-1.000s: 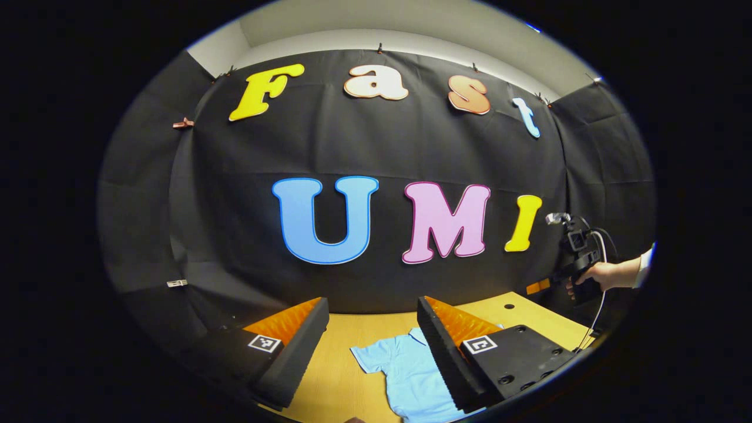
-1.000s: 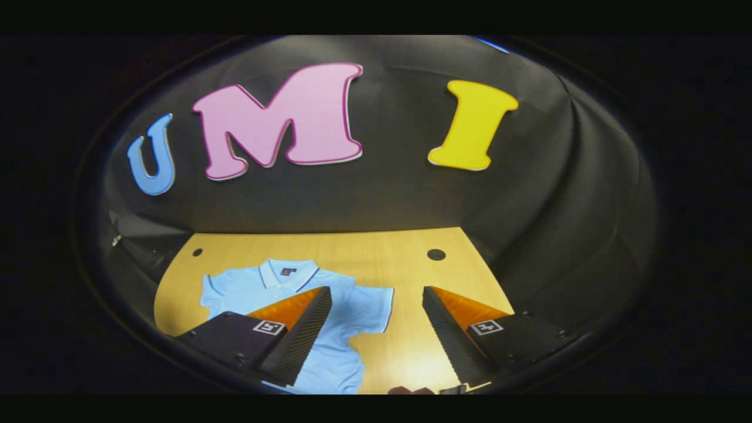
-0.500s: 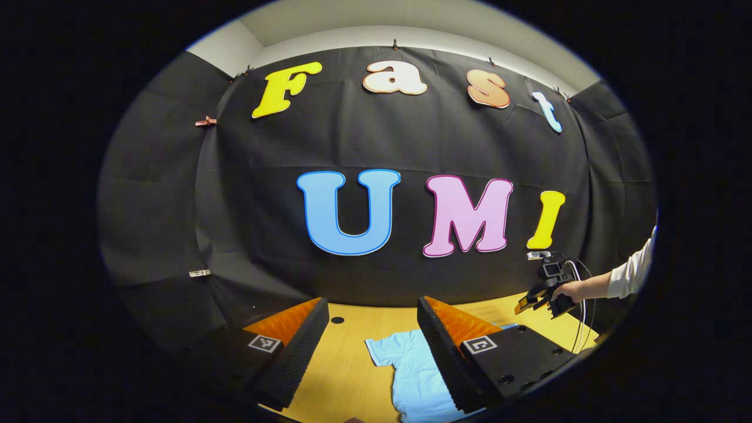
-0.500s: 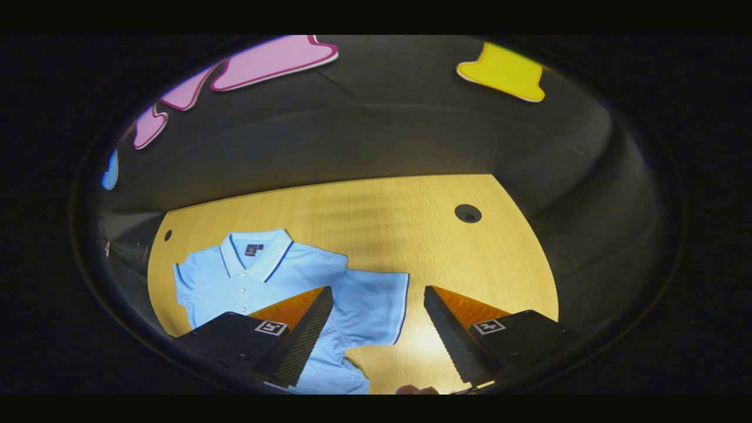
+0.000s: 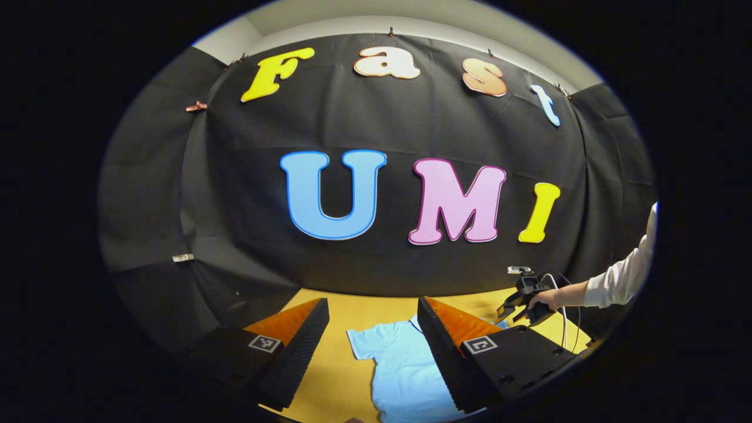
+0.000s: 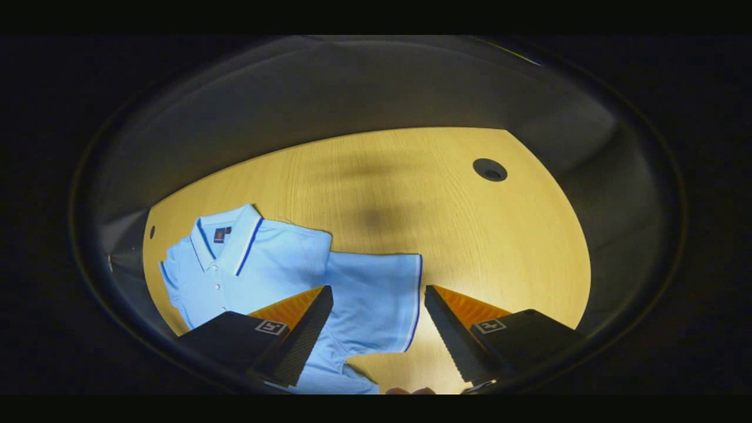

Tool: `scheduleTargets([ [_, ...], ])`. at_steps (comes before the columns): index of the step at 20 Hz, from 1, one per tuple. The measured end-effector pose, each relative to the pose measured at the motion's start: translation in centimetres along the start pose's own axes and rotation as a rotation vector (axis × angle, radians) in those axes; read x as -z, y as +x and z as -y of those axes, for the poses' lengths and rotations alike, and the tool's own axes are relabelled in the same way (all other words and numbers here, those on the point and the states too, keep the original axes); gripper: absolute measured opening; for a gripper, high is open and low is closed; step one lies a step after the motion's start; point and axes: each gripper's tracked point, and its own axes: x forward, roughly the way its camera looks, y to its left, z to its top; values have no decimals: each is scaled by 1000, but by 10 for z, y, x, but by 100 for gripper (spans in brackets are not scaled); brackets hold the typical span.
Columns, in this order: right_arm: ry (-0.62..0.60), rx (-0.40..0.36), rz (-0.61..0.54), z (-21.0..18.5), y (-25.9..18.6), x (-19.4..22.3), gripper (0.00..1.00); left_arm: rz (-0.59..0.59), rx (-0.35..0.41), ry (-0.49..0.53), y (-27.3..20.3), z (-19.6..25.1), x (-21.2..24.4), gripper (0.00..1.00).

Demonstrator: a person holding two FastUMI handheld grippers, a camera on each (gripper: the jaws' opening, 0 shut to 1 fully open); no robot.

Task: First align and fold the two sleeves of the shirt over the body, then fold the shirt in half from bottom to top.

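A light-blue polo shirt (image 6: 276, 276) lies flat at lower left on a wooden table (image 6: 482, 247); both grippers, left gripper (image 5: 373, 352) and right gripper (image 6: 379, 335), hover with fingers spread, grasping nothing.

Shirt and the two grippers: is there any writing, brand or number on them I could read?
Shirt, patch inside the collar: too small to read.
Left gripper, square markers: black-and-white pattern, no words.
Right gripper, square markers: likewise a pattern, no words.
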Motion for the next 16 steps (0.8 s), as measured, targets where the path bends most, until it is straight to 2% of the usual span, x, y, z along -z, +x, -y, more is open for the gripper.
scheduleTargets([
  [1,-12,5,-8,1,6,2,98,-14,4,-7,10,2,6,96],
  [2,-18,11,-24,3,11,5,98,-23,12,-10,18,5,8,92],
  [3,-17,17,-43,5,16,9,98,-28,23,-13,25,8,11,96],
  [5,-12,23,-80,10,26,17,98,-47,54,-6,43,15,20,96],
  [6,-23,37,-56,12,24,11,98,-63,67,0,53,18,26,96],
  [8,-37,38,-53,9,26,9,92,-104,96,3,72,23,40,96],
  [9,-42,34,-47,7,28,8,92,-123,112,0,82,24,48,96],
  [10,-46,31,-41,5,28,7,84,-141,119,-5,92,23,55,96],
  [12,-55,19,-28,2,30,6,76,-178,129,-20,113,19,71,97],
  [13,-38,12,-21,0,30,4,64,-192,136,-20,122,16,79,97],
  [15,-45,4,-18,-1,28,7,18,-224,141,-20,146,3,101,97],
  [16,-59,-1,-16,0,28,6,18,-260,124,-34,159,-8,117,97],
])
